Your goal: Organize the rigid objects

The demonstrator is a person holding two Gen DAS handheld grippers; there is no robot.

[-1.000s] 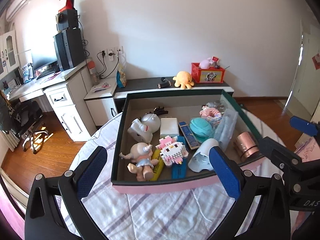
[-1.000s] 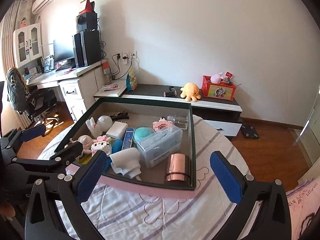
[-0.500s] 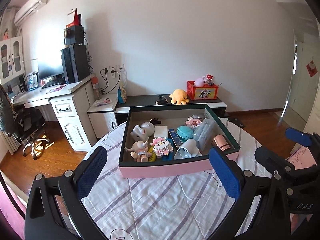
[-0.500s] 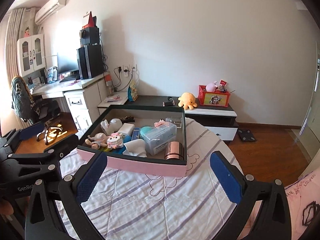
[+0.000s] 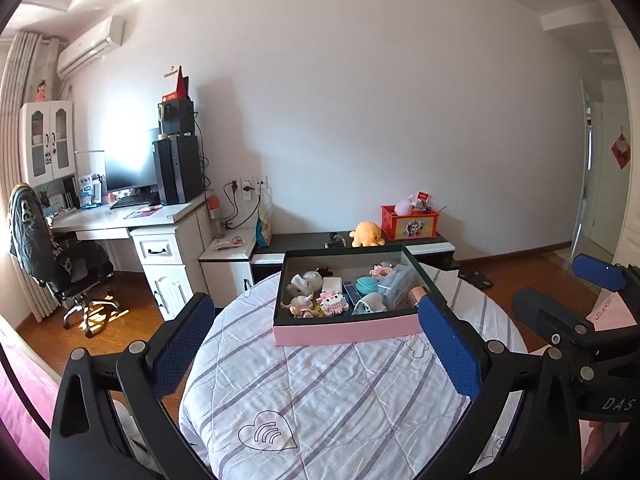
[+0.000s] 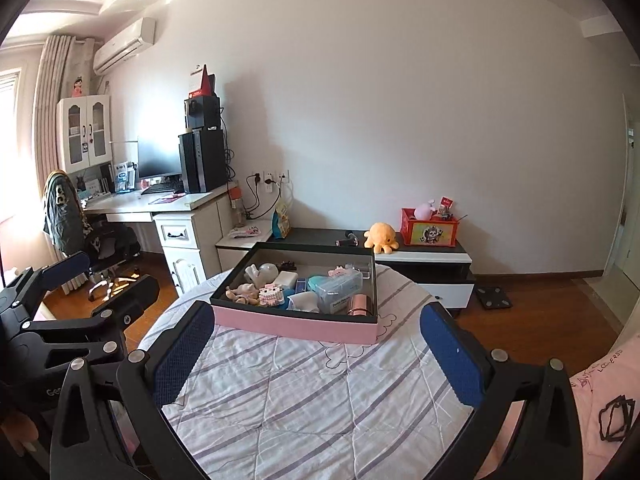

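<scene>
A pink-sided box (image 5: pixel 344 330) with a dark rim sits on the far part of a round table covered by a striped quilt (image 5: pixel 332 392); it also shows in the right wrist view (image 6: pixel 296 326). It holds several items: toy figures (image 5: pixel 304 304), a teal case (image 5: pixel 366 285), a clear plastic box (image 6: pixel 338 290), a copper cylinder (image 6: pixel 359 304). My left gripper (image 5: pixel 316 344) is open and empty, well back from the box. My right gripper (image 6: pixel 316 354) is open and empty, also back from it.
A white desk (image 6: pixel 160 204) with monitor and tower, and an office chair (image 5: pixel 52 264), stand at the left. A low dark cabinet (image 6: pixel 400 250) behind the table carries a yellow plush octopus (image 6: pixel 381 236) and a red box (image 6: pixel 429 227). Wooden floor surrounds the table.
Both grippers have pulled back and up from the box, which now looks smaller and farther. More quilt shows in front. Both stayed open.
</scene>
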